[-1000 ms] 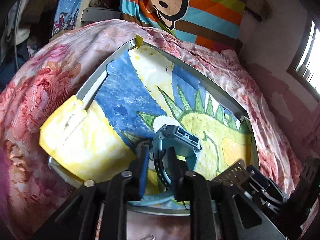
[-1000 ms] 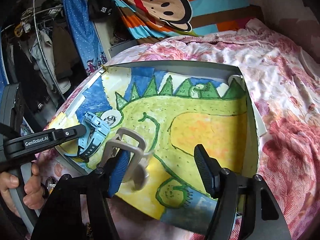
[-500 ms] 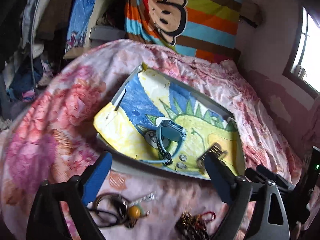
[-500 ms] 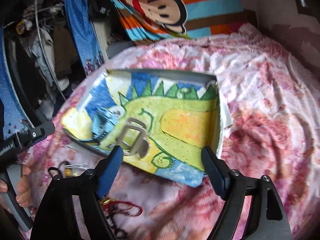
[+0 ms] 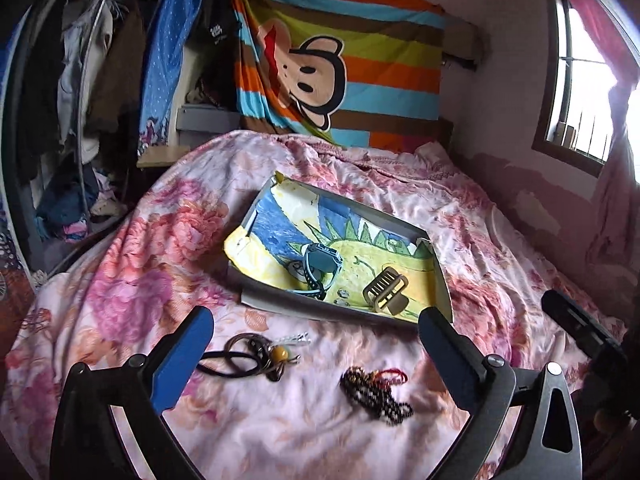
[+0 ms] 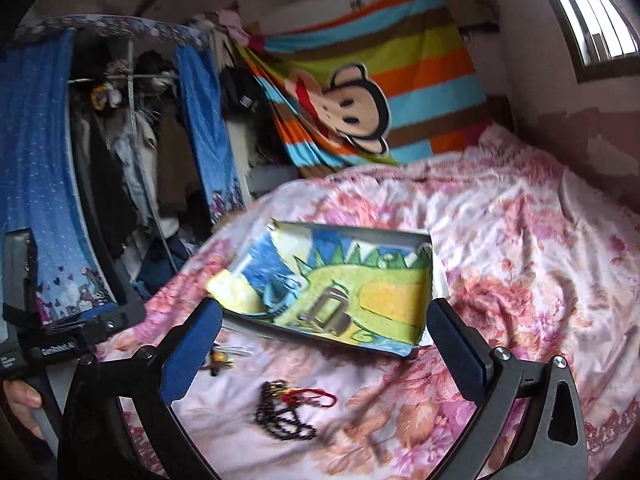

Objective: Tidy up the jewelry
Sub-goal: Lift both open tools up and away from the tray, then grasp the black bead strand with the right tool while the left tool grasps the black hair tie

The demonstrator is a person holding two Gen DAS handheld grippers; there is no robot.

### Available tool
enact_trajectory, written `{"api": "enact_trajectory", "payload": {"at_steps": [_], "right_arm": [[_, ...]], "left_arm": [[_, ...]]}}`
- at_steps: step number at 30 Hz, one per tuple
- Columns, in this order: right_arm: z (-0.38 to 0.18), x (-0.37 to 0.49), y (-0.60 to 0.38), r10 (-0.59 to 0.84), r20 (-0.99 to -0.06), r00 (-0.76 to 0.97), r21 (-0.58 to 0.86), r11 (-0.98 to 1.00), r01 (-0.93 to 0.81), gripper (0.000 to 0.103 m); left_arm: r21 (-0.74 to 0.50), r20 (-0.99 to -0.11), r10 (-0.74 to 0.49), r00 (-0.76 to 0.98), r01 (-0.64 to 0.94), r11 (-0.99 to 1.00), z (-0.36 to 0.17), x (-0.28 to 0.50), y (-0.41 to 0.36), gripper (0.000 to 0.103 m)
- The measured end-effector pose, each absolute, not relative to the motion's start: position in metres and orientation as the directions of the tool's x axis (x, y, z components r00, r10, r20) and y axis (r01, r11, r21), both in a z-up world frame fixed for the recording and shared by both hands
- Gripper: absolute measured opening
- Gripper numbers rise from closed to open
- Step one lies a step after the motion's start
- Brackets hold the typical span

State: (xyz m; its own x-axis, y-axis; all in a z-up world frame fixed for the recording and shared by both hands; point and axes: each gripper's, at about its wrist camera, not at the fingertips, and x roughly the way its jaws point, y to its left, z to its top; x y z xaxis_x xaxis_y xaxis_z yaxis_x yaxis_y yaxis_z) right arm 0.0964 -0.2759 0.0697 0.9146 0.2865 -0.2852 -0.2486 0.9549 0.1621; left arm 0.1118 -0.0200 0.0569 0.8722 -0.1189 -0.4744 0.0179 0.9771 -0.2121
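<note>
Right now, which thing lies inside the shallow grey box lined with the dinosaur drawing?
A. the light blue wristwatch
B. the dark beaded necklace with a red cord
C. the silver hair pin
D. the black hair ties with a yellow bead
A: the light blue wristwatch rests on the drawing inside the grey box, beside a tan hair claw; the other three lie outside, on the floral bedspread.

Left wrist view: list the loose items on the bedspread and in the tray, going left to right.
Black hair ties → amber bead → blue watch → dark beaded necklace → tan hair claw.
</note>
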Motion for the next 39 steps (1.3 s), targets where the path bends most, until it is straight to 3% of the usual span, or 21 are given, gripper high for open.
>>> {"api": "enact_trajectory", "payload": {"at_steps": [10, 17, 26, 39], "right_arm": [[0.060, 0.040, -0.257, 0.303, -0.242, 0.922, 0.112, 0.952, -0.284, 0.101], [0.045, 0.028, -0.250, 0.299, -0.286, 0.911, 0.070, 0.954, -0.291, 0.101], [0.012, 0.046, -0.248, 0.250, -0.424, 0.871, 0.054, 0.967, -0.251, 0.101], [-0.010, 0.055, -0.242, 0.244, -0.505, 0.828, 0.051, 0.966, -0.254, 0.101]], "left_arm": [[-0.136, -0.394, -0.085, 0.915, 0.033, 0.990, 0.055, 0.055, -0.019, 0.103], [-0.158, -0.337, -0.067, 0.939, 0.014, 0.987, 0.035, 0.036, -0.004, 0.103], [-0.167, -0.533, -0.069, 0.843, -0.025, 0.986, 0.003, 0.055, 0.002, 0.103], [-0.112, -0.594, 0.004, 0.804, -0.088, 0.990, -0.011, 0.063, 0.006, 0.103]]}}
